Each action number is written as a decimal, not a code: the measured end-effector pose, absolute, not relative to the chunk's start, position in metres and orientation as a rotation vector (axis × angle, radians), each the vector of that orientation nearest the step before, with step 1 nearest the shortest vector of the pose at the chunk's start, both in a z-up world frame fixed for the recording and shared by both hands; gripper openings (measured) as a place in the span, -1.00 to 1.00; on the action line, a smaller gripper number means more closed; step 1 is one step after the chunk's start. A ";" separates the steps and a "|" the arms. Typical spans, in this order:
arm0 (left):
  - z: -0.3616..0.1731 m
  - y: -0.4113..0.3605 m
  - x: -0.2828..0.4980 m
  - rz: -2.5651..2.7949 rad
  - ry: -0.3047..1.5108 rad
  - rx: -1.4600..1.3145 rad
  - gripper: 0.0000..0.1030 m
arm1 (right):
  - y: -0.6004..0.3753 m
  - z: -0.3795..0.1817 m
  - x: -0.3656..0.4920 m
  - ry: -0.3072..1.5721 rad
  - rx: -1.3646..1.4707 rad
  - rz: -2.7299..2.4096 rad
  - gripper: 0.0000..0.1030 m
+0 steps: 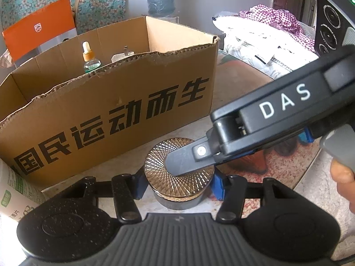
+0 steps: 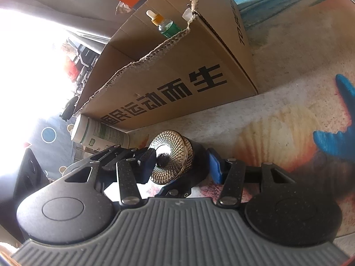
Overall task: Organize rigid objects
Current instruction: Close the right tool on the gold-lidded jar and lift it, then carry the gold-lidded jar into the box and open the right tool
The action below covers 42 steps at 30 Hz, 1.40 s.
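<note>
The jar point(image 1: 179, 177) with the faceted gold lid stands on the tabletop point(image 1: 239, 82), low centre, between the spread fingers of the left hand-held gripper point(image 1: 177, 185). The right hand-held gripper point(image 2: 180, 166), also spread, straddles it; whether its finger touches the lid is unclear. Close squarely on the dark body, then lift into the cardboard box point(image 1: 124, 102).

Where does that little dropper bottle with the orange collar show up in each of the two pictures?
Left wrist view: the dropper bottle stands upright inside the cardboard box, upper left of the picture, behind the torn front wall.
Right wrist view: the same bottle appears near top centre, tilted because the camera is rolled, again behind the torn edge.
Shared landmark: the black printed characters on the box front, and the gold-lidded jar before it.
</note>
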<state>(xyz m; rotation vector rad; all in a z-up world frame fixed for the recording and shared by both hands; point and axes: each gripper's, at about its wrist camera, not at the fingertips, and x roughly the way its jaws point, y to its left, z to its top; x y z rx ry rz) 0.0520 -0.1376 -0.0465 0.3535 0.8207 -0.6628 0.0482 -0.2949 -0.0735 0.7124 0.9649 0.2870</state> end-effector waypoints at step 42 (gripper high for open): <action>0.059 -0.120 0.174 -0.487 0.832 0.139 0.10 | -0.273 0.066 0.192 0.877 0.409 0.462 0.07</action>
